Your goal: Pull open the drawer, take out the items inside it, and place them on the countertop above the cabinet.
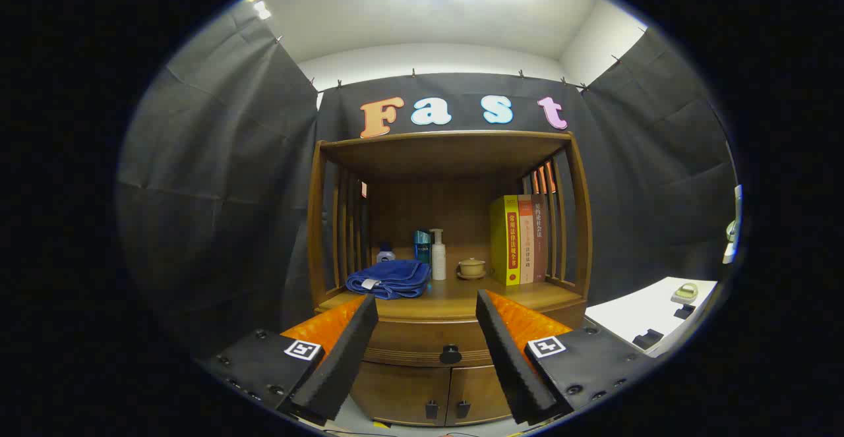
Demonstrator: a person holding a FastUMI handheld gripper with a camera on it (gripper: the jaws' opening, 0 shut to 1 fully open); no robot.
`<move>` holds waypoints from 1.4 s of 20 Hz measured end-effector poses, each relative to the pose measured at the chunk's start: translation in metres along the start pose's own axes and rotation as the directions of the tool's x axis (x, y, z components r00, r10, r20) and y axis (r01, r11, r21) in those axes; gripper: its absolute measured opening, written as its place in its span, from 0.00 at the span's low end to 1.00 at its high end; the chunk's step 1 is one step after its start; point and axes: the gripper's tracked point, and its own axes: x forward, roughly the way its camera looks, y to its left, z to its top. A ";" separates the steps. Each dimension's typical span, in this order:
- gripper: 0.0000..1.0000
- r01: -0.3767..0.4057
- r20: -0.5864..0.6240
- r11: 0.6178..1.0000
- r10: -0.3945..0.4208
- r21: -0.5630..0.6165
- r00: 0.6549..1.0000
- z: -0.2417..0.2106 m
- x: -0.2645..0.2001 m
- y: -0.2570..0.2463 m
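Observation:
A wooden cabinet stands ahead, its drawer (pixel 428 345) shut, with a dark round knob (pixel 450 354) in the middle of the drawer front. My gripper (pixel 427 305) is open, its two black fingers spread wide with nothing between them. The knob lies between the fingers and a little beyond them. The countertop (pixel 455 292) above the drawer runs just past the fingertips. The drawer's contents are hidden.
On the countertop lie a folded blue towel (pixel 389 279), a small jar (pixel 386 254), a teal box (pixel 422 246), a white pump bottle (pixel 438 255), a lidded cup (pixel 471 267) and upright books (pixel 521 239). Two lower doors (pixel 428 394) sit under the drawer. A white table (pixel 649 315) stands right.

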 end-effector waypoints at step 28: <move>0.99 0.032 -0.098 0.999 -0.029 0.029 0.995 -0.106 0.095 -0.026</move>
